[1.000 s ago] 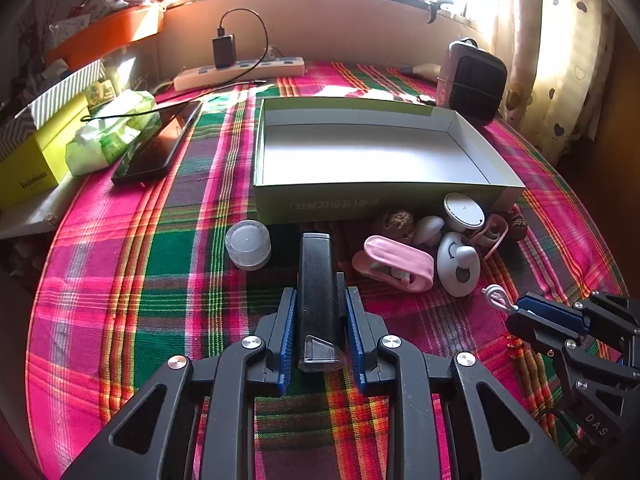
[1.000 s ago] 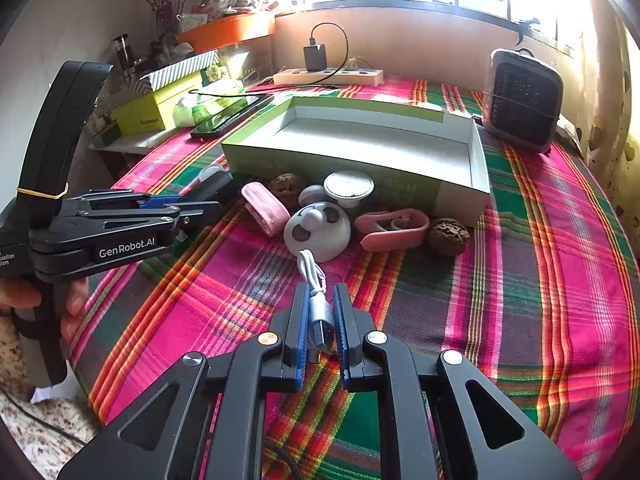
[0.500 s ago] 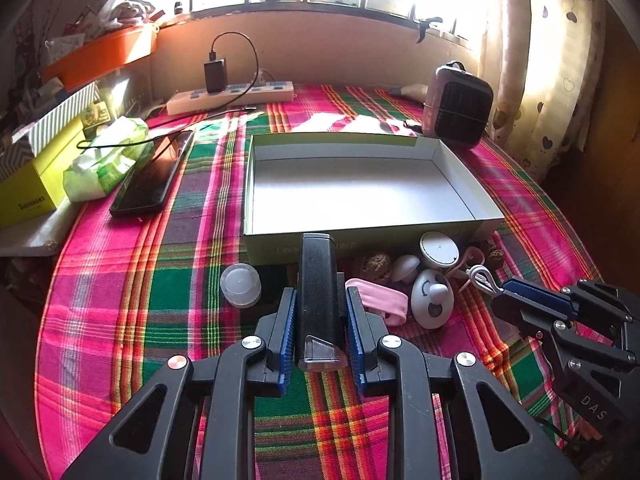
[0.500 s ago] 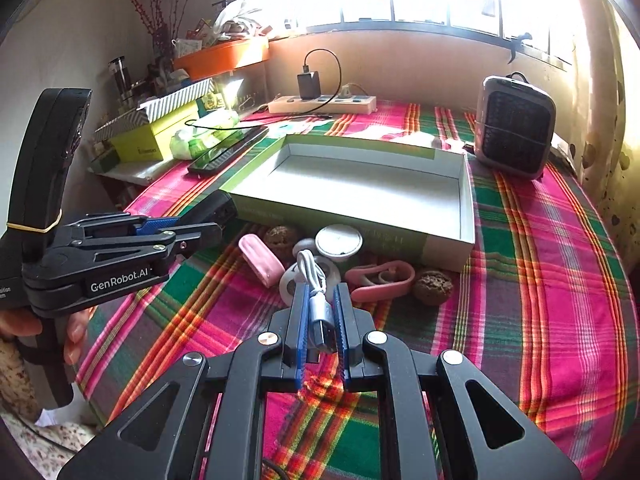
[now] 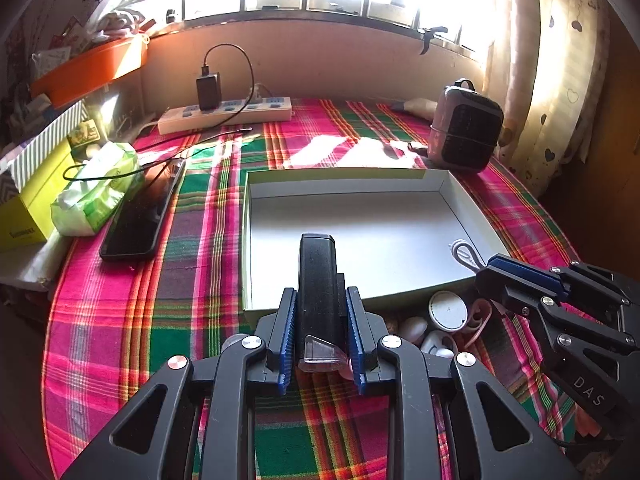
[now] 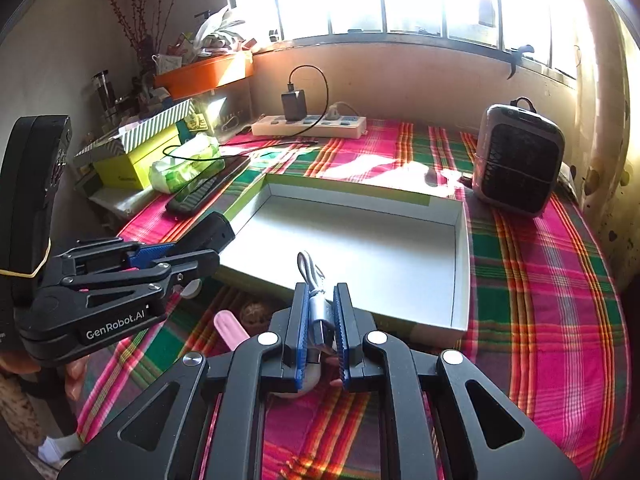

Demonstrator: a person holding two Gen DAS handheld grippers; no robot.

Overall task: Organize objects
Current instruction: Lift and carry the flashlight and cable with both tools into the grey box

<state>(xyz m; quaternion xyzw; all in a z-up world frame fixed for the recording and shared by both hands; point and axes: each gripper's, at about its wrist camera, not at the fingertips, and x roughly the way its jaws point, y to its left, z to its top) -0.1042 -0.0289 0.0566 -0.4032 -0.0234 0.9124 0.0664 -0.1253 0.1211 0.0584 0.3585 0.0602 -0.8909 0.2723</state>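
My left gripper (image 5: 321, 298) is shut on a black oblong device with a clear end (image 5: 318, 268), held above the near wall of a shallow white-lined box (image 5: 360, 224). Seen from the right wrist, that gripper (image 6: 202, 250) and its black device (image 6: 214, 230) hang at the box's left corner (image 6: 244, 216). My right gripper (image 6: 322, 292) is shut on a coiled silver USB cable (image 6: 318, 312), also over the box's near wall. In the left wrist view the right gripper (image 5: 488, 266) shows the cable's loop (image 5: 464, 252) sticking out.
Small items lie on the plaid cloth before the box: a round white case (image 5: 446, 312), a pink clip (image 5: 482, 316), a pink case (image 6: 230, 328), a walnut (image 6: 254, 314). A phone (image 5: 136, 220), tissue pack (image 5: 96, 196) and power strip (image 5: 224, 114) lie left; a small heater (image 5: 464, 132) stands back right.
Both grippers have risen and moved forward, from over the small items to over the box's near wall. Each keeps its grip, the left on the black device, the right on the cable.
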